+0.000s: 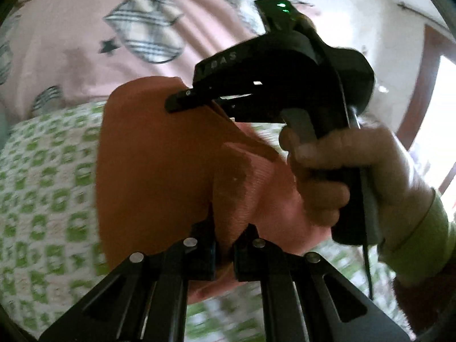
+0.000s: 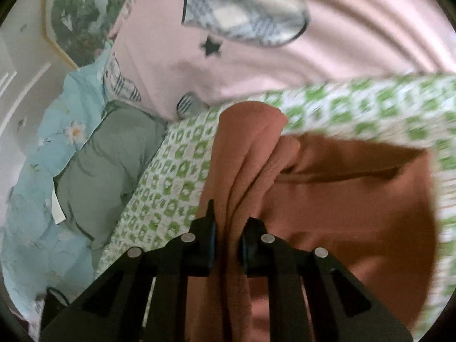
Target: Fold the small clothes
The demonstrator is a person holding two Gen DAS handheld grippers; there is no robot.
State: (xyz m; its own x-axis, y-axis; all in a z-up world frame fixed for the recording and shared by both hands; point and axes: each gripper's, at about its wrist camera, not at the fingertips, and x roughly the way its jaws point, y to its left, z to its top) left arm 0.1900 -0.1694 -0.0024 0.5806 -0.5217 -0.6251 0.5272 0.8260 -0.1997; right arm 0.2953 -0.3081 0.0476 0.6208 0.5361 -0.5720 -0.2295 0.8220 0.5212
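Observation:
A small rust-orange garment (image 1: 154,171) hangs lifted over a green-and-white patterned sheet (image 1: 42,185). My left gripper (image 1: 223,252) is shut on a fold of the garment's lower edge. My right gripper (image 1: 176,101) shows in the left wrist view, held by a hand, pinching the garment's upper corner. In the right wrist view my right gripper (image 2: 228,239) is shut on a bunched edge of the orange garment (image 2: 342,199), which spreads to the right over the patterned sheet (image 2: 176,176).
A pink blanket with plaid patches (image 2: 256,65) lies behind the sheet. A grey-green garment (image 2: 108,171) and a light blue floral cloth (image 2: 37,199) lie at the left. A framed picture (image 2: 79,14) hangs on the wall.

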